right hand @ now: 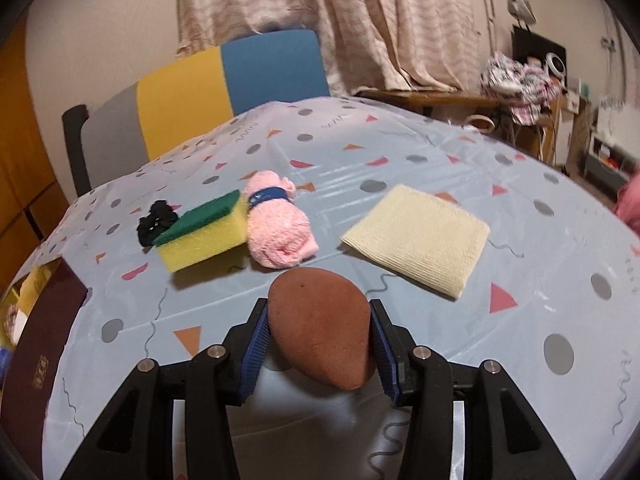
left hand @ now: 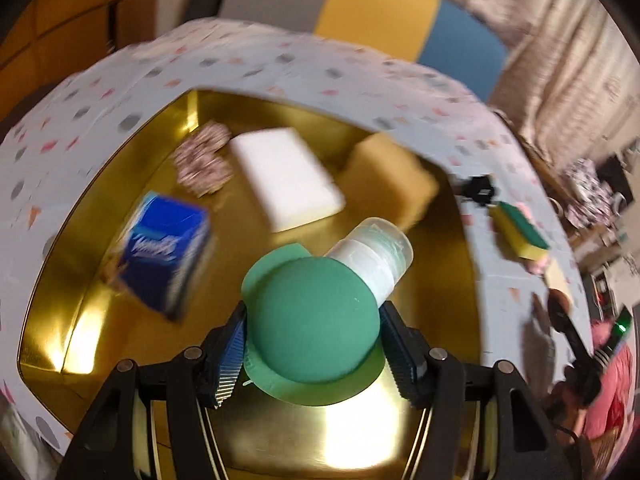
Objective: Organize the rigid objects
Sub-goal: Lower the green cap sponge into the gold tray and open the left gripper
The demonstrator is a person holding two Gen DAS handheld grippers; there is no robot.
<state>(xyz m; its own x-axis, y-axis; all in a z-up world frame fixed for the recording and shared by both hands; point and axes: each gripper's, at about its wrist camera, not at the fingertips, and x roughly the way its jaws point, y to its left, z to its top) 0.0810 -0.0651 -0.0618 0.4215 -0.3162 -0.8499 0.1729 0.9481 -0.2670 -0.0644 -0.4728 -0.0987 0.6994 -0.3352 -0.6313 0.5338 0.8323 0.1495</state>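
My left gripper (left hand: 312,316) is shut on a green rounded bottle (left hand: 312,320) with a white neck and a clear cap (left hand: 380,252). It hangs over a gold tray (left hand: 60,320). Inside the tray lie a blue box (left hand: 168,252), a white block (left hand: 284,180), a yellow block (left hand: 392,180) and a small patterned item (left hand: 204,160). My right gripper (right hand: 318,308) is shut on a brown egg-shaped object (right hand: 320,332) just above the patterned tablecloth (right hand: 520,340).
On the table ahead of the right gripper lie a yellow-green sponge (right hand: 204,232), a rolled pink towel (right hand: 276,224), a folded cream cloth (right hand: 420,236) and a black scrunchie (right hand: 154,222). A dark maroon lid (right hand: 40,340) stands at the left edge. A chair (right hand: 208,84) stands behind the table.
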